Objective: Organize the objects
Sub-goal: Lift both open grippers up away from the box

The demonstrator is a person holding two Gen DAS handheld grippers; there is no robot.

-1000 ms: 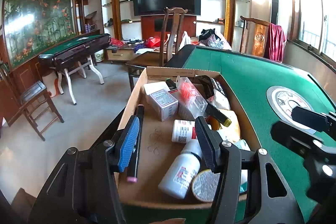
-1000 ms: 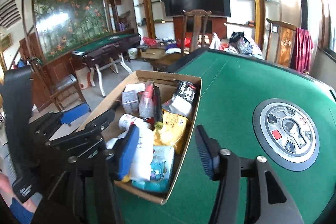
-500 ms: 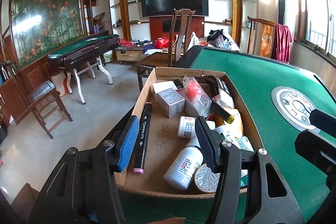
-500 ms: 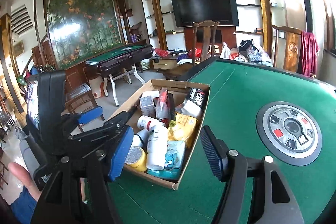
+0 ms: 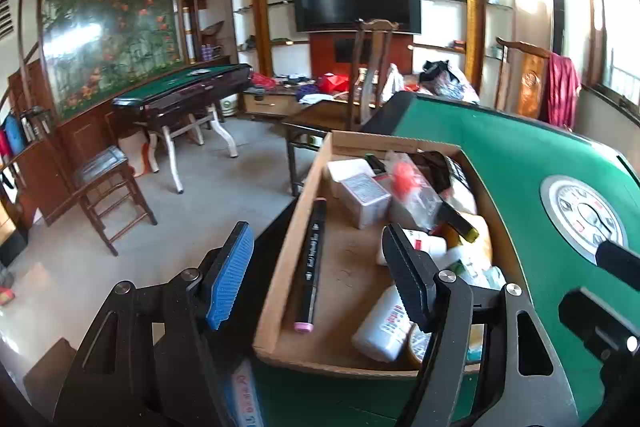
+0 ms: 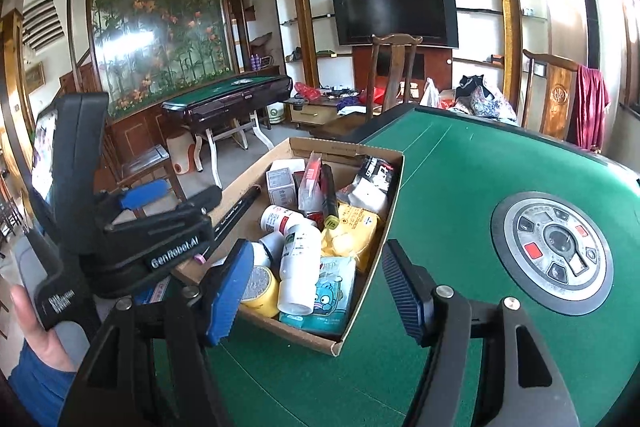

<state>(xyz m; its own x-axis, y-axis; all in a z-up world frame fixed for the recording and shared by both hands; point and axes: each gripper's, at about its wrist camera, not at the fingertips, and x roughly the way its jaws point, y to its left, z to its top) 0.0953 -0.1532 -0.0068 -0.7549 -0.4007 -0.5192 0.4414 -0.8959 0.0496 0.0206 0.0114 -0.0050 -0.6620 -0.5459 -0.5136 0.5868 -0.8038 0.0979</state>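
An open cardboard box [image 5: 280,291] [image 6: 372,255] sits on the green table. It holds a black marker [image 5: 311,259], white pill bottles [image 5: 382,327] [image 6: 300,267], a small white carton [image 5: 364,193] [image 6: 280,185], a yellow packet [image 6: 352,231], a yellow tape roll [image 6: 258,285] and a blue-printed tissue pack [image 6: 328,295]. My left gripper [image 5: 320,275] is open and empty, just short of the box's near left corner. My right gripper [image 6: 318,287] is open and empty above the box's near right corner. The left gripper's body [image 6: 132,227] shows in the right wrist view.
The green mahjong table [image 6: 460,179] has a round control panel [image 6: 554,247] [image 5: 582,217] at its centre. A wooden chair [image 5: 364,75] stands behind the table's far edge. A second mahjong table [image 5: 184,95] and another chair [image 5: 108,187] stand on the floor at the left.
Both grippers have drawn back and up from the box, so more of it and the room shows. Both stay open and empty. The box contents have not moved.
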